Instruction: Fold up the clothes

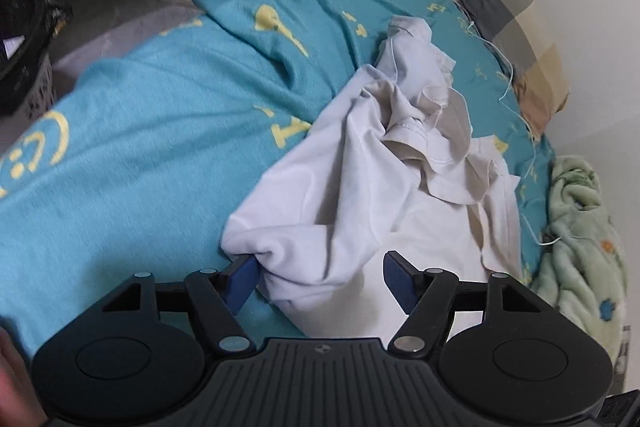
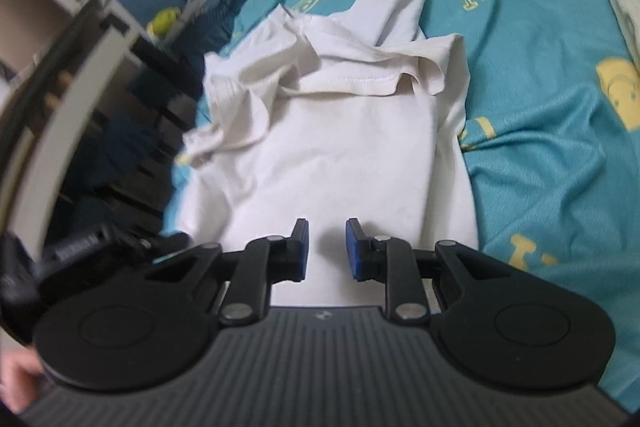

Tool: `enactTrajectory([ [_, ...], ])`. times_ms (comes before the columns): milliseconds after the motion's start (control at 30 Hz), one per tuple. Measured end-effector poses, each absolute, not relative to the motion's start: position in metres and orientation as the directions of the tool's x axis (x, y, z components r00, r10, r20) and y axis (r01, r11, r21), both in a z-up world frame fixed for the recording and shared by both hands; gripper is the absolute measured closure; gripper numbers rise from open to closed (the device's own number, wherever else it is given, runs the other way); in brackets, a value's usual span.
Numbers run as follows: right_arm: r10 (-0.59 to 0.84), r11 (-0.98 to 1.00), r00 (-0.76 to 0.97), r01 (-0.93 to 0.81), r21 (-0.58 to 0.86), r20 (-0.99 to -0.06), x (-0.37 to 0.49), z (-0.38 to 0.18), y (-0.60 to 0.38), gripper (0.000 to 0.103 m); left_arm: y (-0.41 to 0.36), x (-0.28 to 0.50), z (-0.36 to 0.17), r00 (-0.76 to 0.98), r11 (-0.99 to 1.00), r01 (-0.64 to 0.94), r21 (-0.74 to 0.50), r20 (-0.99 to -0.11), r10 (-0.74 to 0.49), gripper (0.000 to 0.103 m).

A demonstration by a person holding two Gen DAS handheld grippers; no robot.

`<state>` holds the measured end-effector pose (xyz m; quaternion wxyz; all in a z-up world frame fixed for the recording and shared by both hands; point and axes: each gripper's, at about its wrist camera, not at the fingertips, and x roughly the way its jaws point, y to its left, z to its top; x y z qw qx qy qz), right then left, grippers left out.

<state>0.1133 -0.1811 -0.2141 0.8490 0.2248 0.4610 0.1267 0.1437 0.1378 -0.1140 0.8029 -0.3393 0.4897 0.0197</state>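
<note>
On teal bedspread (image 1: pixel 152 131): white shirt (image 1: pixel 360 195) bunched between spread-apart left gripper (image 1: pixel 324 279); right gripper (image 2: pixel 327 251) parted above hem.

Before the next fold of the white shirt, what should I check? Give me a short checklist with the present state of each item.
1. White shirt lies on the blue bedsheet: ok.
2. Shirt is flat: not ok, the upper part is bunched and wrinkled.
3. Left gripper is open and ready: ok, jaws wide apart with a fold of shirt between them.
4. Right gripper is open: ok, a narrow gap, hovering at the near edge of the shirt.
5. Either gripper has cloth clamped: not ok, neither is closed on it.
6. Thin white cord lies away from the shirt: cannot tell.
</note>
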Motion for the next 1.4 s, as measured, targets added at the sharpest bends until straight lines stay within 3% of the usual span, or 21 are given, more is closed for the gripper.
enactTrajectory([
  [200,0.373,0.906,0.519,-0.025,0.423,-0.769,0.118,-0.225,-0.175,0.083,0.134,0.134,-0.083,0.625,0.823,-0.296,-0.484,-0.750,-0.216,0.031],
  [300,0.369,0.908,0.518,-0.023,0.418,-0.772,0.118,-0.226,-0.174,0.083,0.120,0.139,-0.070,0.675,0.892,-0.212,-0.399,-0.720,-0.161,0.029],
  [400,0.368,0.908,0.519,-0.021,0.418,-0.772,0.118,-0.226,-0.173,0.083,0.109,0.155,-0.079,0.649,0.906,-0.170,-0.387,-0.736,-0.192,0.032],
  [467,0.370,0.906,0.520,-0.018,0.423,-0.770,0.118,-0.226,-0.174,0.083,0.102,0.166,-0.087,0.622,0.917,-0.137,-0.375,-0.753,-0.215,0.040],
  [533,0.371,0.905,0.522,-0.016,0.426,-0.768,0.118,-0.226,-0.174,0.083,0.099,0.173,-0.094,0.608,0.929,-0.118,-0.352,-0.765,-0.212,0.068],
  [567,0.371,0.904,0.524,-0.016,0.427,-0.767,0.118,-0.227,-0.175,0.083,0.097,0.176,-0.097,0.602,0.934,-0.109,-0.340,-0.771,-0.210,0.077],
  [600,0.371,0.905,0.525,-0.017,0.426,-0.766,0.117,-0.226,-0.175,0.083,0.095,0.179,-0.101,0.595,0.939,-0.100,-0.328,-0.776,-0.208,0.094],
  [800,0.370,0.906,0.533,-0.026,0.422,-0.761,0.113,-0.226,-0.175,0.083,0.096,0.187,-0.090,0.680,0.979,-0.071,-0.190,-0.728,-0.092,0.098],
  [867,0.370,0.906,0.529,-0.021,0.424,-0.764,0.114,-0.227,-0.176,0.083,0.090,0.193,-0.098,0.658,0.988,-0.070,-0.134,-0.751,-0.055,0.098],
  [1000,0.372,0.902,0.523,-0.010,0.431,-0.767,0.115,-0.229,-0.180,0.083,0.092,0.187,-0.096,0.639,0.985,-0.082,-0.153,-0.767,-0.066,0.090],
  [1100,0.395,0.883,0.526,0.010,0.470,-0.753,0.115,-0.229,-0.185,0.082,0.103,0.168,-0.081,0.640,0.963,-0.111,-0.244,-0.759,-0.119,0.060],
  [1300,0.425,0.842,0.553,0.049,0.537,-0.717,0.109,-0.222,-0.198,0.080,0.113,0.115,-0.064,0.598,0.843,-0.131,-0.522,-0.720,-0.353,0.023],
  [1400,0.464,0.801,0.562,0.064,0.595,-0.685,0.104,-0.216,-0.203,0.080,0.111,0.104,-0.085,0.534,0.776,-0.194,-0.600,-0.728,-0.429,0.023],
])
